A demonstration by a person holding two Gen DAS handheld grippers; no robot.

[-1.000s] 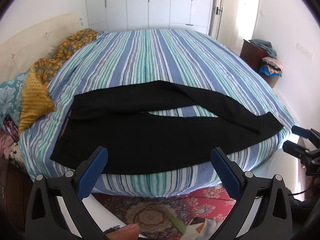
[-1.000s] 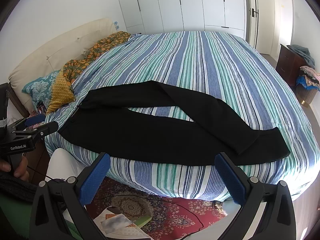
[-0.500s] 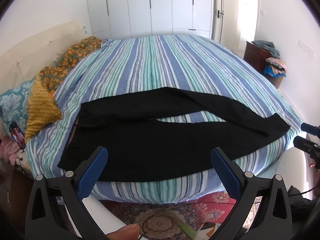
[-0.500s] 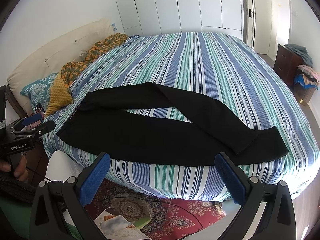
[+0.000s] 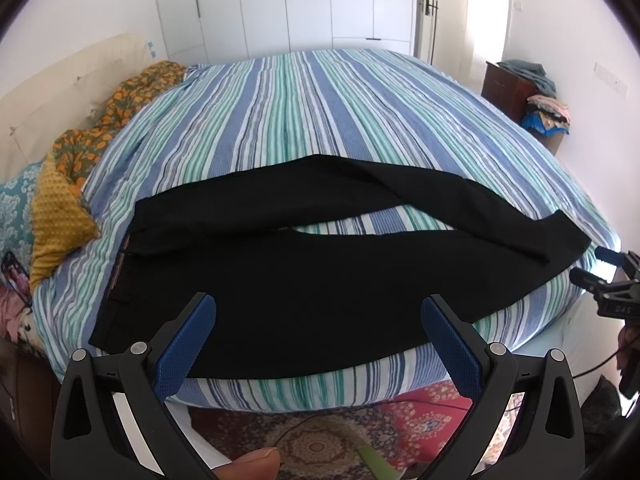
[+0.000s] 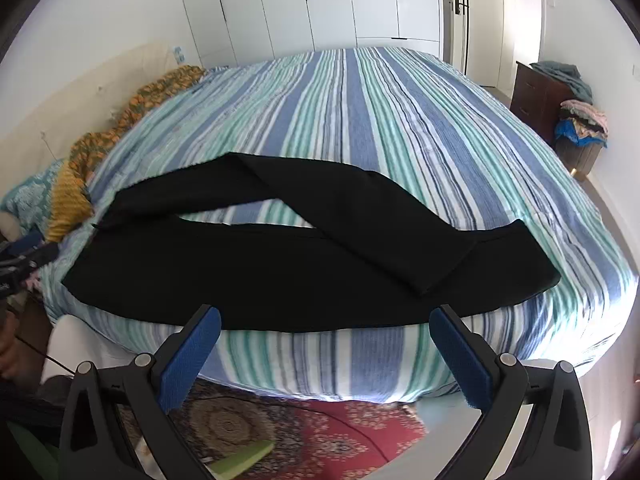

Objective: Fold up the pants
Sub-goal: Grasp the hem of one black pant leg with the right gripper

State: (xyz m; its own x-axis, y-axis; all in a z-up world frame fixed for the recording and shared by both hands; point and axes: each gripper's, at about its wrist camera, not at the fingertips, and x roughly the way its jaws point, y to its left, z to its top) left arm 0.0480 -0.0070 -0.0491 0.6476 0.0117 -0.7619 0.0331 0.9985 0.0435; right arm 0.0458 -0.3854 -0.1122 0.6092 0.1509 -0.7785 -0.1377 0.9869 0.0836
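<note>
Black pants (image 5: 304, 276) lie flat along the near edge of the striped bed (image 5: 320, 120), waistband at the left, legs running right. The far leg bends and crosses onto the near leg at the cuffs (image 5: 560, 236). The pants also show in the right wrist view (image 6: 288, 268). My left gripper (image 5: 318, 312) is open and empty, just short of the near hem, toward the waist half. My right gripper (image 6: 325, 324) is open and empty, in front of the bed edge toward the cuff half. The right gripper shows at the right edge of the left wrist view (image 5: 600, 268).
A yellow and orange patterned blanket (image 5: 80, 168) and pillows lie at the bed's left side by the headboard. A patterned red rug (image 6: 320, 428) covers the floor below. A dark dresser with piled clothes (image 6: 560, 108) stands at the right wall. White wardrobes (image 5: 300, 4) line the back.
Both grippers have moved closer to the bed edge and the pants, which now fill more of each view. Both stay open. The pants have not moved.
</note>
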